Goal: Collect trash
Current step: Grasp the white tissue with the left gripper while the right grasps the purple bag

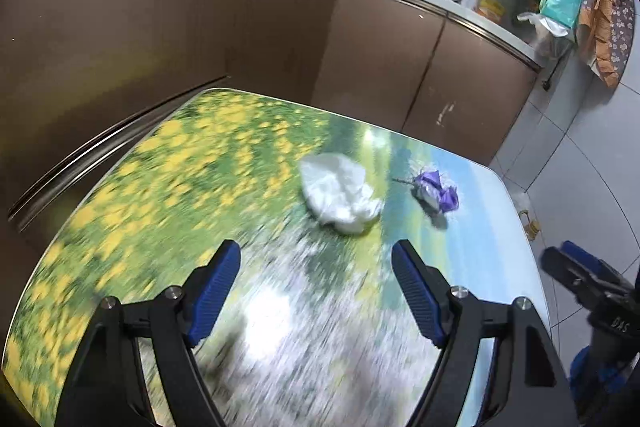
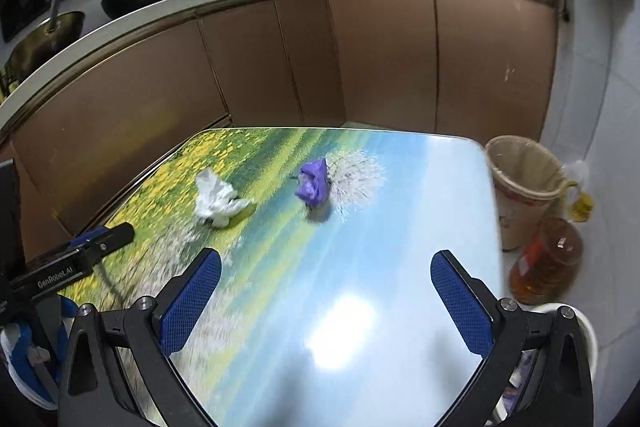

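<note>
- Table top (image 2: 400, 227) is showing a printed meadow — yellow flowers, green grass, pale blue sky.
- Crumpled tissue (image 2: 218, 201) is showing white.
- Crumpled wrapper (image 2: 313, 183) is showing purple.
- Cabinet doors (image 2: 380, 59) are showing copper-brown.

I note tissue (image 2: 218, 201) left of wrapper (image 2: 313, 183) on table (image 2: 420, 227); bin (image 2: 524, 183) stands off table's right edge.

The table (image 2: 400, 227) has a smooth, glossy printed top that mirrors the light. On it lie a crumpled white tissue (image 2: 218, 201) — soft, matt paper — and a crinkled purple wrapper (image 2: 313, 183), shiny like foil.
</note>
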The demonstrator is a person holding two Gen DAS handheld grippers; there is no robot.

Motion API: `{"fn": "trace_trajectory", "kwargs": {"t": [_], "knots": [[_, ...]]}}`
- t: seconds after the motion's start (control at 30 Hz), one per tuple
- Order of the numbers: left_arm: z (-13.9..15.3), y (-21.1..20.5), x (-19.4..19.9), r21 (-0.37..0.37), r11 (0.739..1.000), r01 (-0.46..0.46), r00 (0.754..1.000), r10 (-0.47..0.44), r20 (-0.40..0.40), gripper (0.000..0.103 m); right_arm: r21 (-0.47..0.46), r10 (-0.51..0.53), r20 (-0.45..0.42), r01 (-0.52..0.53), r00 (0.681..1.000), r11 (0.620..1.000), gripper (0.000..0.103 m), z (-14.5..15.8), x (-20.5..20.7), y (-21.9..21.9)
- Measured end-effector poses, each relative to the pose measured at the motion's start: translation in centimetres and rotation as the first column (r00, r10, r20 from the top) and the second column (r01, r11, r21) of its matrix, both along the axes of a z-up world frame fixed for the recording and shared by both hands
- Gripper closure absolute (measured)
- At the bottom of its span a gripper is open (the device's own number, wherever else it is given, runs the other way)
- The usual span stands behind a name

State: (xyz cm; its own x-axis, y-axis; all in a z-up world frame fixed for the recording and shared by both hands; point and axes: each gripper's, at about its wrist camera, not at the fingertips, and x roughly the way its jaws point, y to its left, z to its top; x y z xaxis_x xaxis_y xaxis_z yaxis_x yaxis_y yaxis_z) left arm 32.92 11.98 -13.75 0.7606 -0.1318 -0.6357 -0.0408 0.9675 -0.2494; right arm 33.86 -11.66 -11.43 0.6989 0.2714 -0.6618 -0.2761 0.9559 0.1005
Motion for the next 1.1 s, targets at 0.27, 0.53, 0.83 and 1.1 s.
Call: {"fn": "trace_trajectory", "kwargs": {"t": [0.27,0.53,0.83,1.1], "knots": [[-2.5,-2.7,9.2,-0.017,0.999,0.05,0.993,-0.052,-0.108,0.026,0.023,0.039,-0.078,-0.037,0.996,0.999,0.018,-2.7,9.1,2.9],[-4.8,-3.0,11.6,0.0,0.999,0.047,0.99,-0.046,-0.133,0.045,0.021,0.058,-0.167,-0.055,0.984,0.998,0.042,-5.8,13.9,4.7],[-4.9,-2.8,11.1,-0.046,0.995,0.089,0.989,-0.093,-0.111,0.083,-0.007,0.094,-0.179,-0.096,0.979,0.995,0.072,-6.8,14.1,5.7],[-1.9,-3.2,6.0,0.026,0.996,0.091,0.995,-0.09,-0.042,0.084,0.028,0.145,-0.113,-0.143,0.983,0.989,0.072,-3.7,8.6,5.0]]}}
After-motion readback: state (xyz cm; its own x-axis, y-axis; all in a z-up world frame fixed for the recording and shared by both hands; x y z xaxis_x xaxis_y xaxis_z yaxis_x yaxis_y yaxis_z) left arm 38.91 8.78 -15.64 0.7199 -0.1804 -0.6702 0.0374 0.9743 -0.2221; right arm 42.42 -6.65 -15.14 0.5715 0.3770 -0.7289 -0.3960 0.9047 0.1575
